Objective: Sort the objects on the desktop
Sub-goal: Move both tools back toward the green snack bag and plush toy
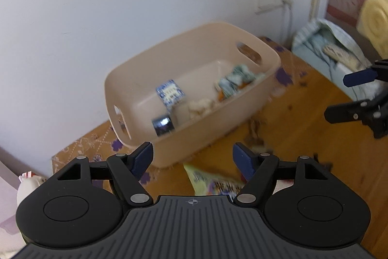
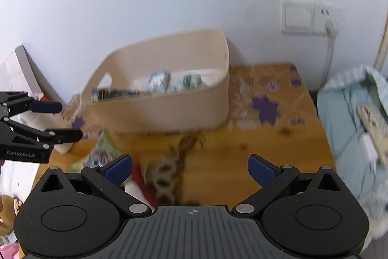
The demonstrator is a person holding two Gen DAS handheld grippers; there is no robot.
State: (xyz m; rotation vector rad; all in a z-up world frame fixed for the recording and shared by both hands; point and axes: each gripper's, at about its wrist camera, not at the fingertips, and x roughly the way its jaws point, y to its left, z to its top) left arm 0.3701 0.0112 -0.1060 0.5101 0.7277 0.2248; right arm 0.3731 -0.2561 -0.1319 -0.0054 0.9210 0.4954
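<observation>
**Clerk:** Against the white wall, item one: beige bin (image 1: 194, 79), two cut-out handles, standing on the wooden desk (image 1: 303, 137). The picture is blurred.

**Checker:** Contents?

**Clerk:** Blue-and-white carton (image 1: 169, 91) near the middle. Small dark can (image 1: 163, 124) just beside it, against the near wall. Pale crumpled lump (image 1: 201, 106) next to the carton. Greenish packets (image 1: 236, 81) toward the far-right corner. Print too blurred to read.

**Checker:** Outside the bin?

**Clerk:** Yellow snack bag (image 1: 213, 182) flat on the desk, near the bin's front wall, partly under the left gripper (image 1: 192, 159). In the right wrist view, a brown spotted thing (image 2: 167, 174) and a red strip (image 2: 143, 182) lie on the desk just ahead of the right gripper (image 2: 190, 170); what they are I cannot tell.

**Checker:** Grippers?

**Clerk:** Left: fingers spread wide, nothing between them, raised over the snack bag and facing the bin. Right: fingers spread wide, holding nothing, over the desk front, the spotted thing showing between them lower down.

**Checker:** Surroundings?

**Clerk:** Patterned cloth (image 2: 264, 106) with purple flowers under and beside the bin. Wall socket (image 2: 305, 16) with a white cable. Light-blue bundle (image 2: 351, 113) off the desk's right edge. Yellow roll (image 1: 374, 18) at the far right of the left wrist view. White object (image 1: 26, 186) at the desk's left.
</observation>
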